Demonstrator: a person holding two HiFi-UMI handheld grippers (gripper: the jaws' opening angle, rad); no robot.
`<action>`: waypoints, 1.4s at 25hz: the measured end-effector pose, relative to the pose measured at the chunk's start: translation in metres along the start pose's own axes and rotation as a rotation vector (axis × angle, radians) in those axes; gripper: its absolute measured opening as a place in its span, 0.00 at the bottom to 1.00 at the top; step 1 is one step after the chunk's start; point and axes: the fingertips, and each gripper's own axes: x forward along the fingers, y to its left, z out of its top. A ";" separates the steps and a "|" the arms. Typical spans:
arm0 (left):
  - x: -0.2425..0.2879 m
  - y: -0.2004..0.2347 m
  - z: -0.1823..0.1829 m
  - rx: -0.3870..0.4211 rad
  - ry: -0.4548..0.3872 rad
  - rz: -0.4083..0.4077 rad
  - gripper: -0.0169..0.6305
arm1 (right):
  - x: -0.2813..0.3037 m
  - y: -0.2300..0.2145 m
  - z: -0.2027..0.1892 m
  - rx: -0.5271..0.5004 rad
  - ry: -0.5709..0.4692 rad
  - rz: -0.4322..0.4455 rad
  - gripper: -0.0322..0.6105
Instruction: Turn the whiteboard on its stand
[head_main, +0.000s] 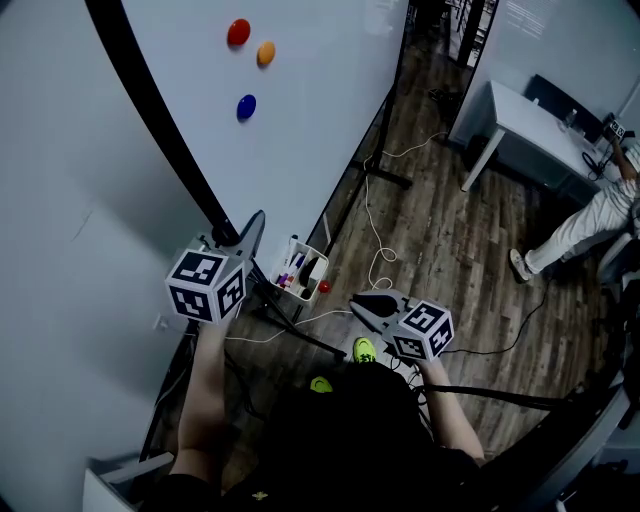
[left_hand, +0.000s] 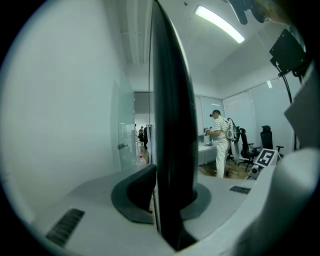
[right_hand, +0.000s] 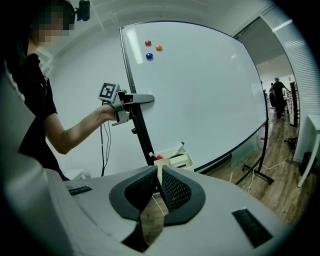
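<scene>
Whiteboard (head_main: 300, 120) edge clamped by left gripper (head_main: 252, 232) — floor (head_main: 450, 240) rightward.

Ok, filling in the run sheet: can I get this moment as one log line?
left hand-held gripper: shut on whiteboard frame | right hand-held gripper: shut, empty

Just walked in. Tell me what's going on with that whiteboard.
A person holds a claw in each hand. The left claw is clamped on the black frame edge of the large white whiteboard. The right claw hangs free over the wooden floor, jaws all but together, holding nothing. A red round magnet, an orange round magnet and a blue round magnet sit on the board.
</scene>
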 end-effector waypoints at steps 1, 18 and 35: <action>0.001 0.001 -0.001 -0.001 0.000 -0.001 0.12 | -0.001 0.000 -0.002 0.001 0.001 -0.004 0.08; 0.026 0.013 -0.019 -0.009 -0.020 0.004 0.12 | -0.011 0.000 -0.031 -0.011 -0.003 -0.062 0.08; 0.155 0.058 0.049 -0.010 0.019 -0.018 0.12 | -0.031 -0.081 0.030 0.048 -0.005 -0.130 0.08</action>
